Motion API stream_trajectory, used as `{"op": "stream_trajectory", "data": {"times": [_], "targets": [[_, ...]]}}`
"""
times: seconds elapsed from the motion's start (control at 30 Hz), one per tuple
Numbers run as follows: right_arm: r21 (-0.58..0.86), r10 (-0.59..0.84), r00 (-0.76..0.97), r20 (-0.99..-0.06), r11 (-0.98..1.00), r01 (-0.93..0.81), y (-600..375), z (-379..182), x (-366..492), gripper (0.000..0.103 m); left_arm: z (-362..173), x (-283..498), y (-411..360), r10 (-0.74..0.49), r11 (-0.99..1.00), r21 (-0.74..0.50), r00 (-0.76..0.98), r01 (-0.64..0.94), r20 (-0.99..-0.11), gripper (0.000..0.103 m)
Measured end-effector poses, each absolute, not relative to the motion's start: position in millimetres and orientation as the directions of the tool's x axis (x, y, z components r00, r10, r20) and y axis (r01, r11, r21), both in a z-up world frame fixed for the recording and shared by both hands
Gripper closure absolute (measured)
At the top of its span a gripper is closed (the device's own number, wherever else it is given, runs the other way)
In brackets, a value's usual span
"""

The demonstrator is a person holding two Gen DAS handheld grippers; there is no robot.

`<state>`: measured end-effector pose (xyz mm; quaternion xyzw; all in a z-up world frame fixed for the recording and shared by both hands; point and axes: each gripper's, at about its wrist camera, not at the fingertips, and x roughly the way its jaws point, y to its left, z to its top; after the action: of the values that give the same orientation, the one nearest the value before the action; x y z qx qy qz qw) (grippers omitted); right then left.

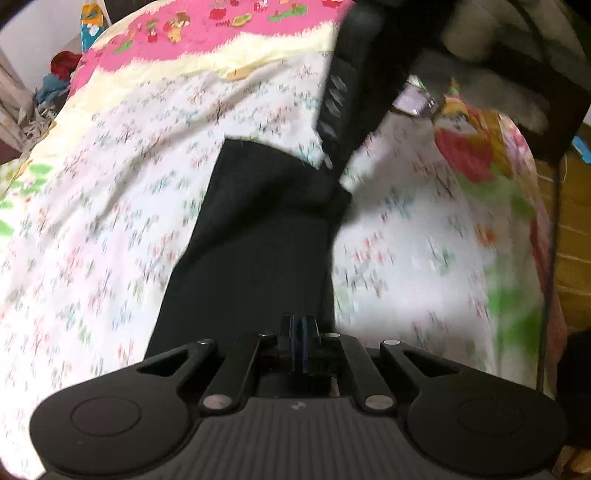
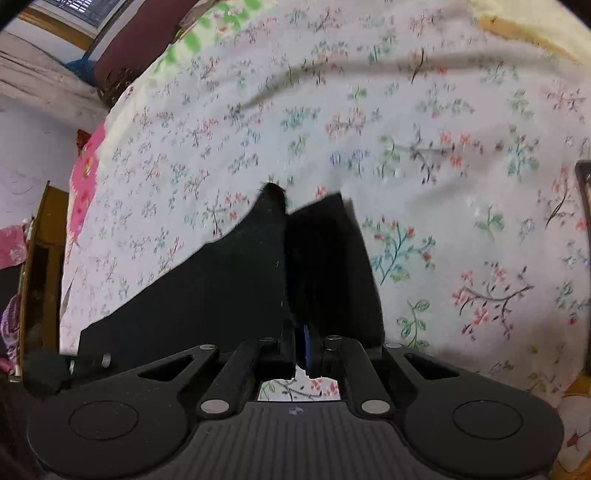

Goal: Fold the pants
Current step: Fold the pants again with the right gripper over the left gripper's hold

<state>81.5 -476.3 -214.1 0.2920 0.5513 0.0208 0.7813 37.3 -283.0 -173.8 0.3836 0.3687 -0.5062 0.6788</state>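
The black pants (image 1: 255, 240) lie on a floral bedsheet (image 1: 110, 221) and run up from my left gripper (image 1: 299, 325), which is shut on the cloth at their near end. This view is blurred. The other gripper's dark body (image 1: 347, 96) hangs over the far end of the pants. In the right wrist view my right gripper (image 2: 301, 334) is shut on a raised fold of the black pants (image 2: 240, 280). The cloth stands up on both sides of the fingers and ends in two peaks above them.
The bedsheet (image 2: 443, 184) is white with small flowers and has a pink and yellow border (image 1: 236, 33). The bed's edge (image 2: 77, 206) drops off beside a wooden cabinet (image 2: 48, 229). Brown boxes (image 1: 576, 240) stand by the other edge.
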Motion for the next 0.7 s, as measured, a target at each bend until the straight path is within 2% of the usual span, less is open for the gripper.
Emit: {"op": "stream_trajectory", "data": {"times": [0.03, 0.07, 0.13, 0.37, 0.5, 0.6, 0.67, 0.7], "targets": [[0.469, 0.342, 0.391, -0.855, 0.831, 0.299, -479.3, -216.2, 79.7, 0.101, -177.3, 41.4, -290.2, -0.409, 0.194, 0.147, 0.216, 0.97, -0.887, 0.087], [0.465, 0.333, 0.39, -0.858, 0.827, 0.315, -484.1, -217.9, 77.6, 0.092, -181.6, 45.8, -298.2, -0.41, 0.193, 0.148, 0.217, 0.97, -0.886, 0.087], [0.477, 0.327, 0.402, -0.855, 0.8, 0.365, -502.2, -222.1, 73.0, 0.085, -188.7, 55.5, -309.9, -0.408, 0.201, 0.145, 0.217, 0.969, -0.887, 0.087], [0.581, 0.38, 0.474, -0.794, 0.704, 0.408, -538.3, -234.7, 72.2, 0.083, -205.2, 79.1, -329.7, -0.376, 0.252, 0.116, 0.208, 0.961, -0.903, 0.087], [0.672, 0.48, 0.485, -0.73, 0.63, 0.388, -536.1, -249.7, 74.4, 0.084, -211.9, 81.9, -332.1, -0.354, 0.253, 0.112, 0.199, 0.961, -0.914, 0.087], [0.649, 0.475, 0.47, -0.744, 0.681, 0.339, -520.9, -246.8, 75.3, 0.085, -213.0, 79.2, -332.0, -0.349, 0.247, 0.114, 0.199, 0.962, -0.916, 0.087], [0.643, 0.466, 0.467, -0.752, 0.676, 0.361, -520.7, -245.5, 71.0, 0.101, -214.1, 79.2, -333.6, -0.345, 0.243, 0.114, 0.195, 0.963, -0.918, 0.087], [0.656, 0.472, 0.475, -0.743, 0.657, 0.372, -522.0, -242.0, 67.3, 0.103, -214.4, 79.0, -335.2, -0.343, 0.24, 0.114, 0.194, 0.964, -0.919, 0.087]]}}
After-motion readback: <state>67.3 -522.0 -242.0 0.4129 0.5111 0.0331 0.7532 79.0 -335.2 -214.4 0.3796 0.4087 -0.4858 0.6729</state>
